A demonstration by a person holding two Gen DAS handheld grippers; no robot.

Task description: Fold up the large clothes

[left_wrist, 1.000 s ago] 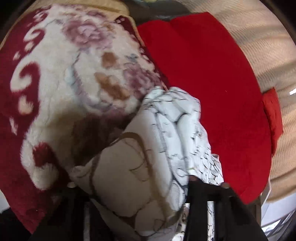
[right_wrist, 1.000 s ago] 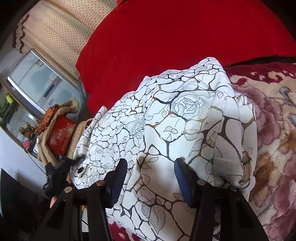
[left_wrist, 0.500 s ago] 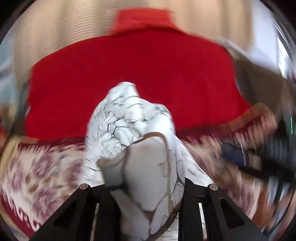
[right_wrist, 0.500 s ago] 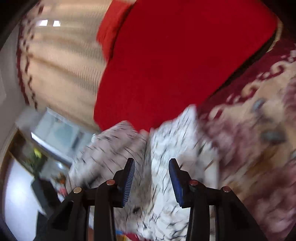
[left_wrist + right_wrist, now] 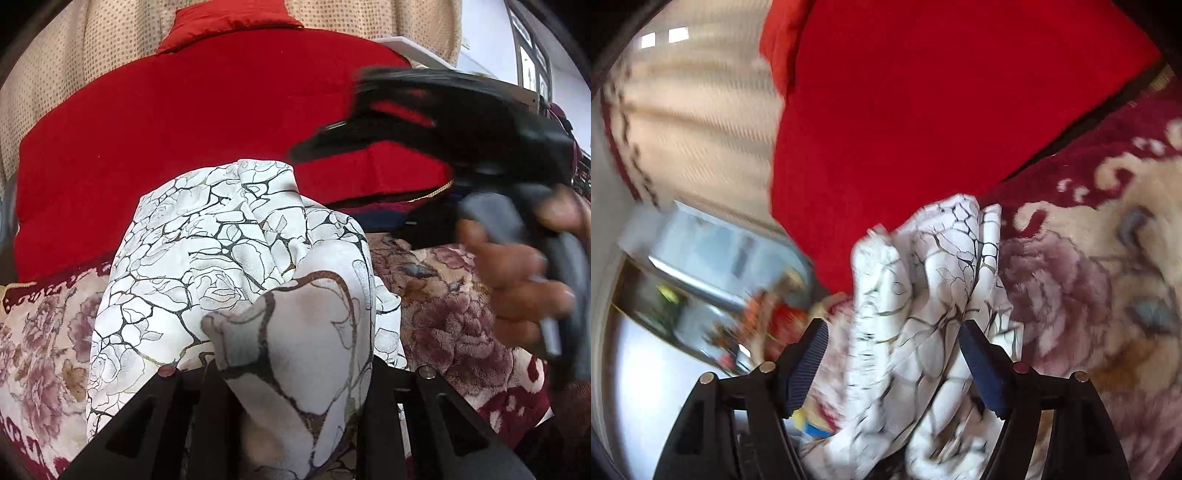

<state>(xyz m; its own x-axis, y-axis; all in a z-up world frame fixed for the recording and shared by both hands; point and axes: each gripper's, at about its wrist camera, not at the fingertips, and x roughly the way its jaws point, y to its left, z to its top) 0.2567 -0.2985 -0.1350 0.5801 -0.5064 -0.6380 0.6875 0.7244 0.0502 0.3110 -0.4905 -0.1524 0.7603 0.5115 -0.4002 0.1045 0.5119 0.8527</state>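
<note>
A white garment with a black and gold rose-outline print (image 5: 221, 258) lies bunched on a floral plush blanket (image 5: 44, 332). My left gripper (image 5: 291, 373) has a thick fold of the garment bulging between its fingers, which hides the pads. My right gripper (image 5: 894, 354) stands open with the garment (image 5: 934, 288) hanging between its blue pads (image 5: 979, 358), apart from both. In the left wrist view the right gripper (image 5: 424, 114) is blurred at the upper right, held by a hand (image 5: 517, 280).
A large red cushion (image 5: 184, 122) lies behind the garment on the blanket. Beige dotted curtains (image 5: 110, 37) hang behind it. In the right wrist view a window (image 5: 713, 254) and colourful clutter (image 5: 768, 321) show at the left.
Both grippers swung round to face the red cushion. The right gripper's jaws have opened wider than half a second ago. The garment is more bunched up than one second ago.
</note>
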